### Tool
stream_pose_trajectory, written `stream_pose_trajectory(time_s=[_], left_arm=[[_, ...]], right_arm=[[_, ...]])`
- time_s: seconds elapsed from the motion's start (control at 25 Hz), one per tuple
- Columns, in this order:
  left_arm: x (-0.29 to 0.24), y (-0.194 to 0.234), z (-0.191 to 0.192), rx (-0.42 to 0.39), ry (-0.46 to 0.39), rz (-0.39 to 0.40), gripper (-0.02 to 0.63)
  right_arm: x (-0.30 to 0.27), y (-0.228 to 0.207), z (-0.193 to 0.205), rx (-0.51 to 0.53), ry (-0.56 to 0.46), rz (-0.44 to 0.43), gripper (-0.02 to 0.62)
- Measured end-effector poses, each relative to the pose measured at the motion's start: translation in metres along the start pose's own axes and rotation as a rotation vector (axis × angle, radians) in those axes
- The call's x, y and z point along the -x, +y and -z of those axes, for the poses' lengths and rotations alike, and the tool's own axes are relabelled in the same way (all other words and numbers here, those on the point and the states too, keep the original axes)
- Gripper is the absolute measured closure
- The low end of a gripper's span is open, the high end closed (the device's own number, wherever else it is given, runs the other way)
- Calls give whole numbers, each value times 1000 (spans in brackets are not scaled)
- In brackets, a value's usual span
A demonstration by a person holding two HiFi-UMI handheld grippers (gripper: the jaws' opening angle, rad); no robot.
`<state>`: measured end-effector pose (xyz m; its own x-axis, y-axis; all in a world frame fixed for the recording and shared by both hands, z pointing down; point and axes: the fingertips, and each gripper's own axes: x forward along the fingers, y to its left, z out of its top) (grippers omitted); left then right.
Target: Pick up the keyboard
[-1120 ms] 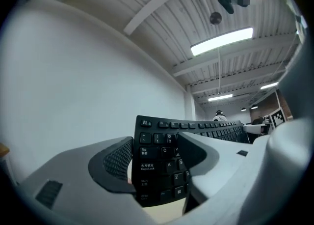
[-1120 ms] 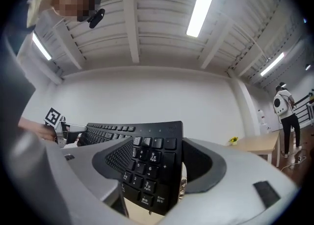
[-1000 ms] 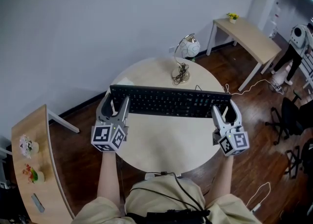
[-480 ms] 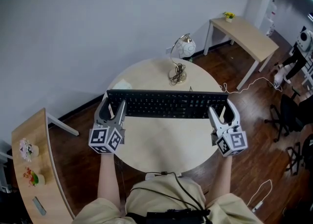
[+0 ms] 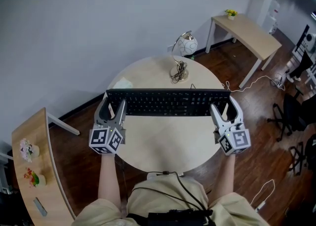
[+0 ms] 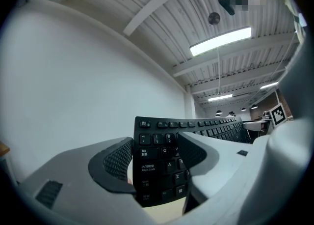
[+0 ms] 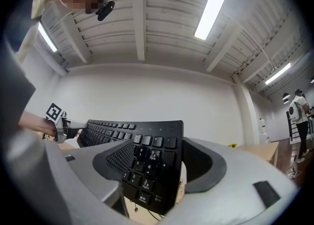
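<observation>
The long black keyboard (image 5: 168, 102) hangs level over the round wooden table (image 5: 163, 146), held at both ends. My left gripper (image 5: 113, 105) is shut on its left end; in the left gripper view the pads press the keyboard (image 6: 162, 155) beside the Tab and Caps Lock keys. My right gripper (image 5: 224, 106) is shut on the right end, and in the right gripper view its pads clamp the keyboard (image 7: 152, 162) at the number pad. There the table's far part shows beneath the keyboard's lower edge.
A white globe lamp (image 5: 183, 47) with a coiled cord stands at the table's far edge. A light side table (image 5: 247, 35) is at the back right, a curved bench (image 5: 34, 166) at the left. Cables (image 5: 247, 89) and chairs (image 5: 291, 116) are on the floor at the right.
The keyboard has turned from slightly slanted to level across the picture, its right end now higher in the view. Both grippers keep their hold.
</observation>
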<state>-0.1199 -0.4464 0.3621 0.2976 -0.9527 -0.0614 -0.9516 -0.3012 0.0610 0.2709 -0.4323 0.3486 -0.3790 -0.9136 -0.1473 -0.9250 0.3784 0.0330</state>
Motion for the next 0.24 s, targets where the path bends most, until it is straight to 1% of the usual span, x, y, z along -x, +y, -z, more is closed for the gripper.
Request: stream_pose_trajectory(time_s=[0.24], left_arm=[[2, 1, -1, 5, 4, 2, 327]], right_arm=[[1, 1, 0, -24, 7, -18, 276]])
